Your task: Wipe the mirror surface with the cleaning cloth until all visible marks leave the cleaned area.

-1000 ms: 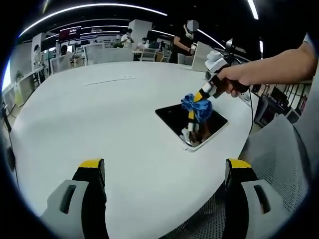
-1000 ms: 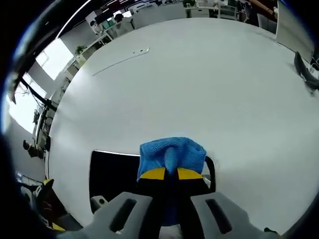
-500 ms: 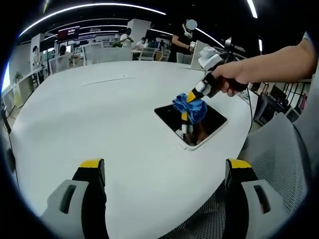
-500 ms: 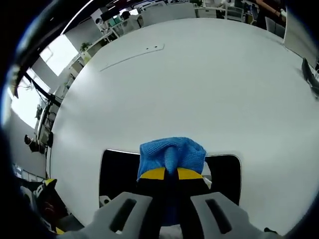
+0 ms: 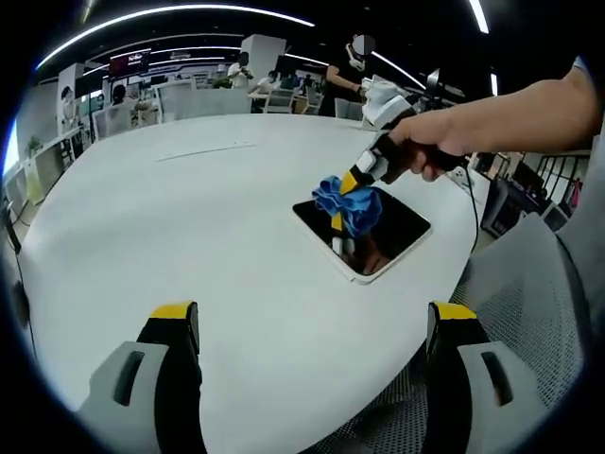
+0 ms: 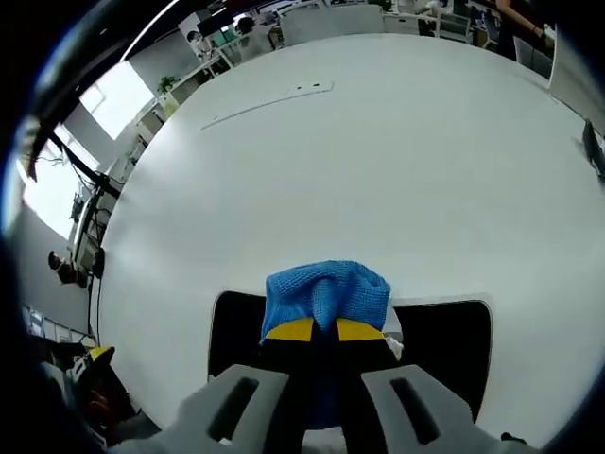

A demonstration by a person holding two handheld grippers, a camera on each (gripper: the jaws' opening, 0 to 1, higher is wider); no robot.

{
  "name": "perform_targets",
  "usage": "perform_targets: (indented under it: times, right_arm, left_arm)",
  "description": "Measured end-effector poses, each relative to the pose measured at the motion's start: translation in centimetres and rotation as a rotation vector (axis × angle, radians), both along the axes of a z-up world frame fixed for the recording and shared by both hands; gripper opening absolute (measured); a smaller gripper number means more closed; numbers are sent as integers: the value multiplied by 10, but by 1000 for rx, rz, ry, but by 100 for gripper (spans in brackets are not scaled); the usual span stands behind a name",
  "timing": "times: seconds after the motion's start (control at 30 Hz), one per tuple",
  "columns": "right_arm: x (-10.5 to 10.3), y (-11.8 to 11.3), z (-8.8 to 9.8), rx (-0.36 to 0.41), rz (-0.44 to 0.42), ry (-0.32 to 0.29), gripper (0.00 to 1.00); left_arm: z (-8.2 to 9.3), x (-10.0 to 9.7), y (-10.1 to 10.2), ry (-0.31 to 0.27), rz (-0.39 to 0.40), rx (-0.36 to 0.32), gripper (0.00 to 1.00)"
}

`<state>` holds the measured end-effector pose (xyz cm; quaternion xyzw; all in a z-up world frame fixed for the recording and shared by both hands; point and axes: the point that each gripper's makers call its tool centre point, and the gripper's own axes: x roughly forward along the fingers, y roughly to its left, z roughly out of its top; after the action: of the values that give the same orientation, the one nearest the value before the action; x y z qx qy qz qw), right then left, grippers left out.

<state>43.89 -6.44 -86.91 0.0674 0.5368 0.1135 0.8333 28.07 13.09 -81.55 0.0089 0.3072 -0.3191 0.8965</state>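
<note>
So since a second ago the right gripper (image 5: 348, 189) has slid the cleaning cloth (image 5: 344, 197) across the mirror (image 5: 389, 231), from the near 6 o'clock corner up toward the 10 o'clock corner in the left gripper view. The mirror has dropped lower in the right gripper view and shows more of its width there, which is mostly the camera travelling with the hand.

Its jaws are clamped tight on the cloth, with blue fabric bunched out just past the yellow tips (image 6: 324, 330) and pressed onto the dark glass. The left gripper (image 5: 312, 355) hangs well back over the bare tabletop (image 5: 170, 218), jaws spread wide, holding nothing.

This looks like mid-wipe to me, not finished. I can't make out any marks, so hard to say how much is left. Next move probably wants a stroke back toward 4 o'clock, keeping the cloth flat on the glass.

The mirror lies flat near the tabletop's edge, long axis running roughly 10 to 4 o'clock in the left gripper view.
</note>
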Motion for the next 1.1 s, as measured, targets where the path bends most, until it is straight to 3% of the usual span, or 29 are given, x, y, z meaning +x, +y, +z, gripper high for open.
perform_targets:
  times: [1.1]
  right_arm:
    - [2, 72, 0, 56, 108, 7, 1]
  left_arm:
    - [-5, 3, 5, 12, 21, -1, 99]
